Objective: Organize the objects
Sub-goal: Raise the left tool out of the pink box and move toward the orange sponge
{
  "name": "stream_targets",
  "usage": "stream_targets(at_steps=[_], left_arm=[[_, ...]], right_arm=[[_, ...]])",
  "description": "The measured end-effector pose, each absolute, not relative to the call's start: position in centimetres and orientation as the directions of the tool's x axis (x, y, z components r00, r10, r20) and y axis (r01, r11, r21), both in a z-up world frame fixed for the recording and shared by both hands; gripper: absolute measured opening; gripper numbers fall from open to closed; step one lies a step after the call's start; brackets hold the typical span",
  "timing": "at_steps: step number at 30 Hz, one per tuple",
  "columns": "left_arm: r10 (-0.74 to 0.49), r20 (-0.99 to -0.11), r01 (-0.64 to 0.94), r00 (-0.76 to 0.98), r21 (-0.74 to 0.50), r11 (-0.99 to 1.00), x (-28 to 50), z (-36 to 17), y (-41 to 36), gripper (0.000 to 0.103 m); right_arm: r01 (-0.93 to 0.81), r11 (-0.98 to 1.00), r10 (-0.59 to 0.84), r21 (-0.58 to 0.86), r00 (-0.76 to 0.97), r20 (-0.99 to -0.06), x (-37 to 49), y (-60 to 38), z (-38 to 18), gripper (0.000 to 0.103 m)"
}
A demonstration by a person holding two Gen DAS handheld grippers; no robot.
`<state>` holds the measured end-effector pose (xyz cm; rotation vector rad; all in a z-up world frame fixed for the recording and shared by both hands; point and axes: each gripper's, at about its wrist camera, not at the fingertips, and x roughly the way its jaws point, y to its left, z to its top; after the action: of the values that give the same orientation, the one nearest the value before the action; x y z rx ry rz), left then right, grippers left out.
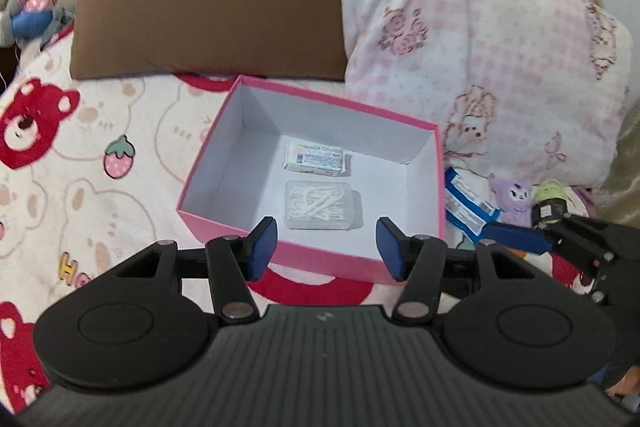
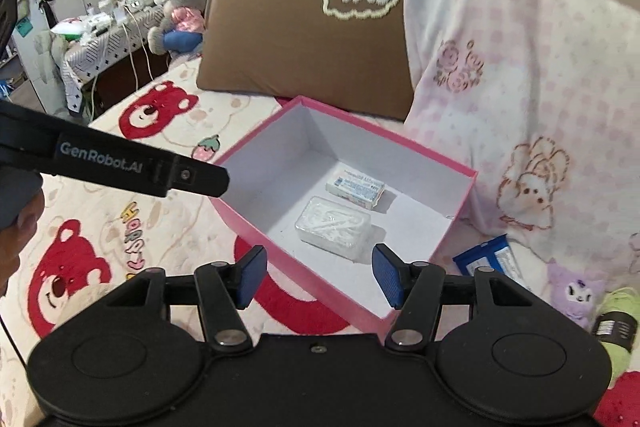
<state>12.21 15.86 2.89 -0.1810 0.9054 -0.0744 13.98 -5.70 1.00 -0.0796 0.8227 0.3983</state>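
- Left gripper [image 1: 326, 247] hangs above the pink box's near rim, jaws partly open, nothing between them.
- Right gripper [image 2: 319, 275] sits over the box's near corner, jaws likewise part-open and empty.
- Pink box [image 1: 320, 259] lies open mid-bed; inside it, a clear case of white sticks [image 1: 319, 205] near the front wall and a white wrapped packet [image 1: 316, 157] just behind it.
- Step looks like between placements: two items are in, both grippers are free.
- Still out, on the bed off the box's right side: blue packets [image 2: 486, 259], purple plush toy [image 2: 574, 293], green yarn ball [image 2: 616, 323].
- Next move likely calls for the right gripper to swing over, widen and pinch a blue packet.
- Far: brown pillow [image 1: 200, 7] and pink blanket [image 1: 500, 67] at the headboard.
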Motion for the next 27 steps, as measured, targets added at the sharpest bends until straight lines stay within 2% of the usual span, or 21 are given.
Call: stream_targets(at_steps=[16,27], left_arm=[[-0.229,-0.776,0.175,0.588,-0.155,0.972,6.2,9.1,9.3,0.055],[-0.299,-0.790,0.306,0.536,-0.148,0.941,2.7,10.0,4.4,0.056]], right_arm=[[-0.313,0.944,0.283,0.101,0.614,-0.736,6.0,-12.7,5.8,0.067],[-0.277,0.955,0.258,0.103,0.612,-0.748,1.4,-18.1,6.0,0.069]])
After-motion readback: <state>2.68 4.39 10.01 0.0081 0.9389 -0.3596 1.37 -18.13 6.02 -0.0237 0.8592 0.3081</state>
